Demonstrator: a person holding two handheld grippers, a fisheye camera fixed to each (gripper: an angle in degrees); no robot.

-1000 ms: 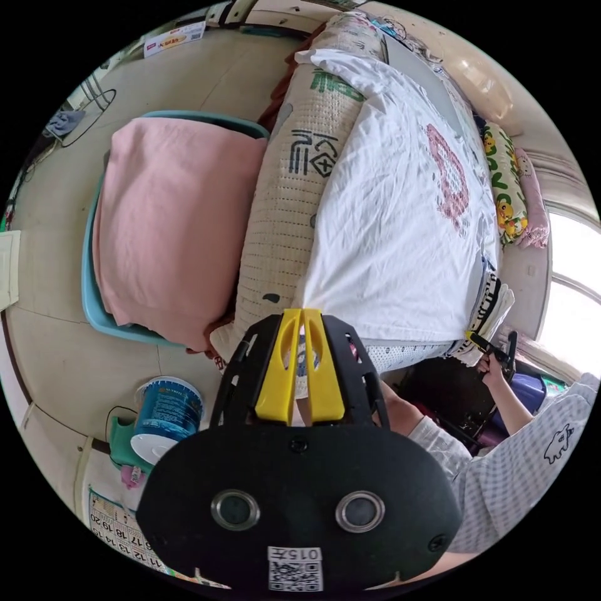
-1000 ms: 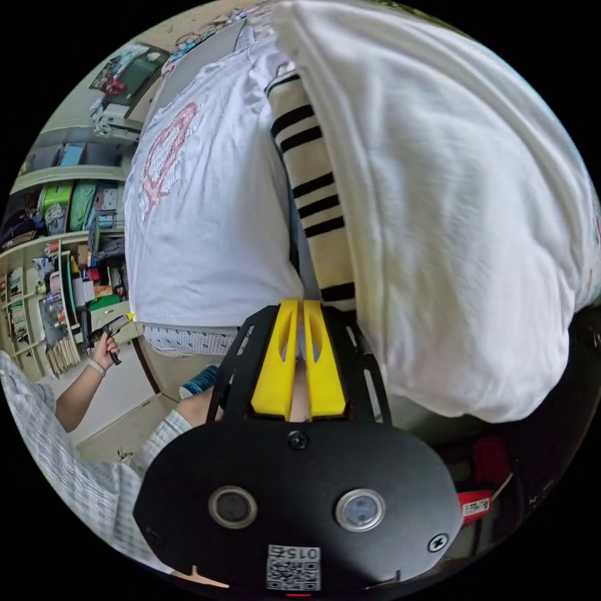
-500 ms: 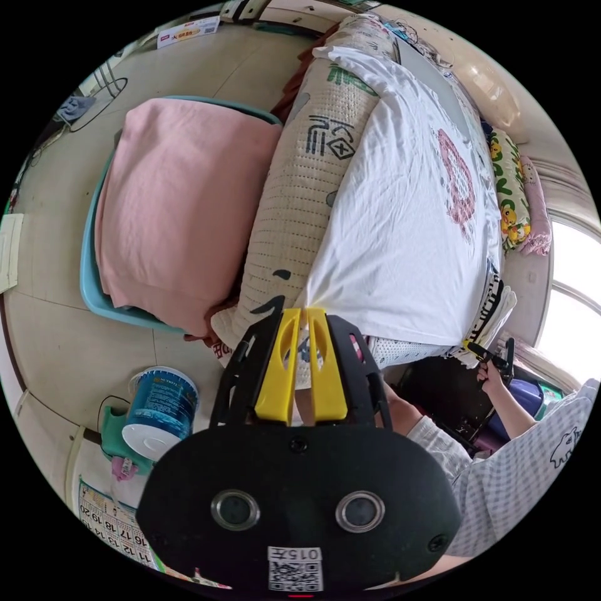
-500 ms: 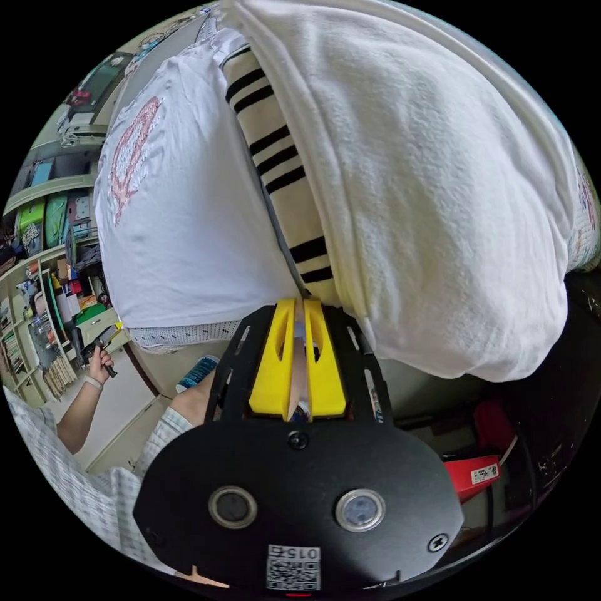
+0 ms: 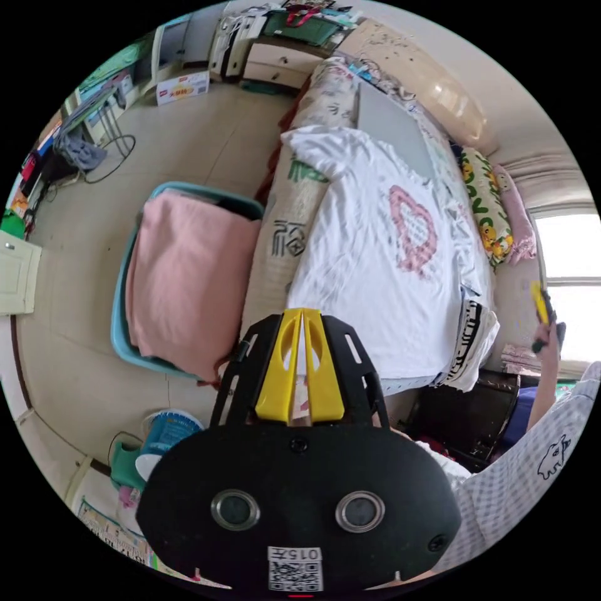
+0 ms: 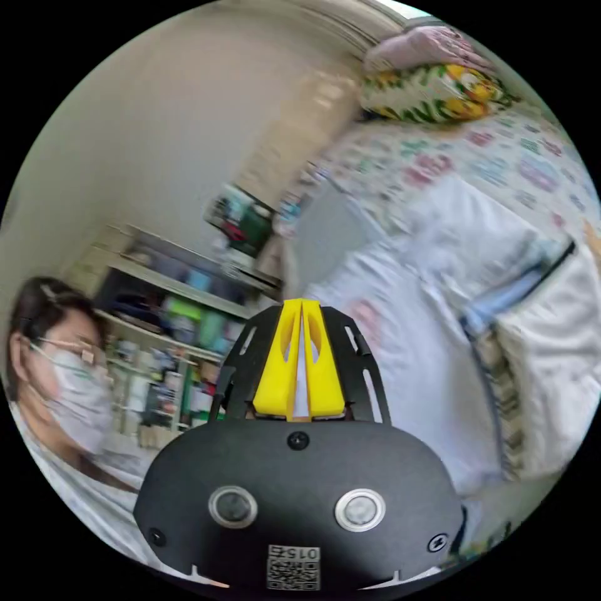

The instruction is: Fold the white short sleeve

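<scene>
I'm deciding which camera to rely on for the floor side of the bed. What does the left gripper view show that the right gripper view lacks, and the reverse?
The left gripper view has the pink blanket in a teal basket on the floor, a blue tub and the raised right gripper. The right gripper view, blurred, has shelves and the person's masked head. Both share the white short sleeve with its pink print lying flat on the bed, the flowered pillow, and their own yellow jaws closed together, the left gripper included.
</scene>
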